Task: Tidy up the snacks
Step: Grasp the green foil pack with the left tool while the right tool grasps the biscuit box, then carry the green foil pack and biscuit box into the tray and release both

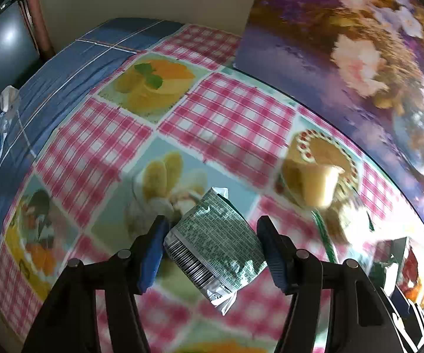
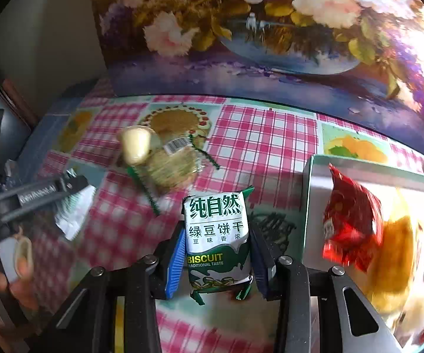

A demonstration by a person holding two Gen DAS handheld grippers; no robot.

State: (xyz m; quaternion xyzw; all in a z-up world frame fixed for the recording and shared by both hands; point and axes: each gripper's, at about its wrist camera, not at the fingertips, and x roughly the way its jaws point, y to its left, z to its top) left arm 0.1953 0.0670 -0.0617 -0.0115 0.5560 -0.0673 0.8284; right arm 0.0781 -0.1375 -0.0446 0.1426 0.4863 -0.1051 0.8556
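Observation:
In the left wrist view my left gripper (image 1: 215, 253) is open around a silver-green snack packet (image 1: 215, 244) that lies back side up between the blue pads; the pads do not press it. In the right wrist view my right gripper (image 2: 216, 253) is shut on a green and white biscuit packet (image 2: 216, 232), held upright above the tablecloth. A yellow jelly cup (image 2: 135, 144) and a clear-wrapped round cake (image 2: 173, 164) lie on the table further back; they also show in the left wrist view, the cup (image 1: 320, 185) to the right.
A white box (image 2: 312, 182) at the right holds a red packet (image 2: 350, 220) and yellow snacks. A flowered board (image 2: 256, 29) stands along the table's back. The other gripper (image 2: 44, 194) shows at the left. Blue cloth (image 1: 65, 70) covers the table's left end.

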